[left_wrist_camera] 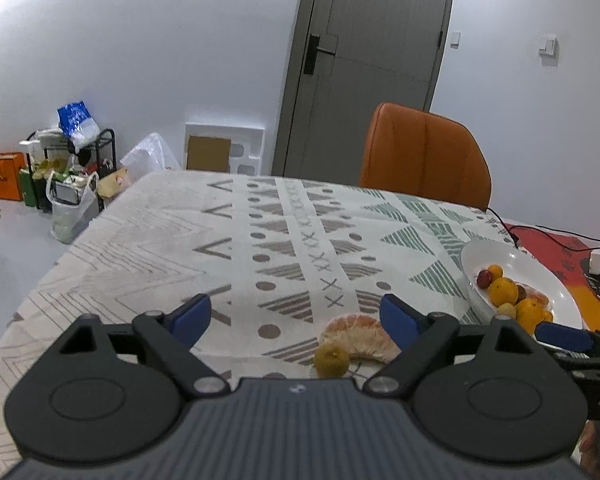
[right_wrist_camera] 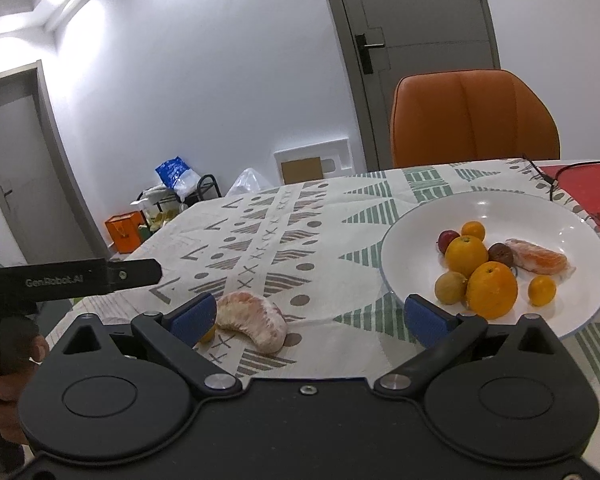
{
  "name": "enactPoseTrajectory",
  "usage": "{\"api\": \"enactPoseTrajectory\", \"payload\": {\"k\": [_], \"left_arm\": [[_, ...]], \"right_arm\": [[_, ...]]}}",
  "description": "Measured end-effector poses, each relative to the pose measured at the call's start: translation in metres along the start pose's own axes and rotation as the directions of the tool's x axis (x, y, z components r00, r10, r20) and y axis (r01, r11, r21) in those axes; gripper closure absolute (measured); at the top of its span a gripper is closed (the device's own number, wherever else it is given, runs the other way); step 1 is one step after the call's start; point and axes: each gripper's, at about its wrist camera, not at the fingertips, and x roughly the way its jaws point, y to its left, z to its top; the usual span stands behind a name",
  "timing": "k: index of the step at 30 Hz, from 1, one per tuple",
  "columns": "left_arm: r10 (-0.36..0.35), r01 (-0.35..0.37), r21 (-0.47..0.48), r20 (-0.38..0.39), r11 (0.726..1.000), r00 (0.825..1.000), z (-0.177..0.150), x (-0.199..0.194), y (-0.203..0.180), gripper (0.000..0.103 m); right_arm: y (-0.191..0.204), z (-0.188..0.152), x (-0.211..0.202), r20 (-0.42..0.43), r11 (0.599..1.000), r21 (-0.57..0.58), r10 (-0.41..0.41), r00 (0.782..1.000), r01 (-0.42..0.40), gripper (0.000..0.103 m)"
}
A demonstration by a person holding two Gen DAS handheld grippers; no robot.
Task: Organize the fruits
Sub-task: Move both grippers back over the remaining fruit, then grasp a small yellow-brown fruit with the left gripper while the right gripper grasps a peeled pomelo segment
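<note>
Two stragglers out on the tablecloth [left_wrist_camera: 284, 240], toward the near edge: a peeled citrus wedge [left_wrist_camera: 358, 336] and a small yellow-green fruit [left_wrist_camera: 331, 360], touching or almost so. Left out, presumably, because not yet collected. Off toward the right edge, a white bowl [right_wrist_camera: 420, 240] already loaded: oranges [right_wrist_camera: 492, 290], small round fruits, another peeled wedge [right_wrist_camera: 540, 260]. Clearly the gathering spot.

Left gripper [left_wrist_camera: 296, 316] poised low over the pair, blue pads spread wide, nothing pinched between them. Tilted down at the table, lined up for a pick, most likely the small fruit or the wedge. Right gripper [right_wrist_camera: 312, 318] also spread and empty, parked between wedge and bowl. Probably waiting its turn. Beyond the far edge, an orange chair [right_wrist_camera: 476, 120] and a grey door [left_wrist_camera: 372, 60].
</note>
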Motion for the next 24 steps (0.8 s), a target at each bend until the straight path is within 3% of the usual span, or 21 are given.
{"api": "enactPoseTrajectory", "payload": {"k": [10, 18, 22, 24], "left_arm": [[-0.043, 0.043, 0.001, -0.067, 0.999, 0.997, -0.014, 0.024, -0.003, 0.03], [-0.083, 0.079, -0.032, -0.116, 0.996, 0.99, -0.02, 0.045, -0.003, 0.045], [-0.066, 0.066, 0.001, -0.131, 0.998, 0.989, -0.026, 0.051, -0.007, 0.06], [-0.076, 0.076, -0.001, -0.139, 0.997, 0.987, -0.026, 0.05, -0.007, 0.078]], "right_arm": [[0.003, -0.004, 0.016, -0.057, 1.0, -0.021, 0.018, 0.998, -0.019, 0.024], [0.006, -0.004, 0.022, -0.084, 0.999, -0.054, -0.004, 0.996, -0.001, 0.026], [0.006, -0.003, 0.02, -0.083, 0.999, -0.054, -0.011, 0.997, 0.007, 0.026], [0.005, -0.002, 0.019, -0.08, 0.999, -0.041, -0.007, 0.997, 0.004, 0.026]]}}
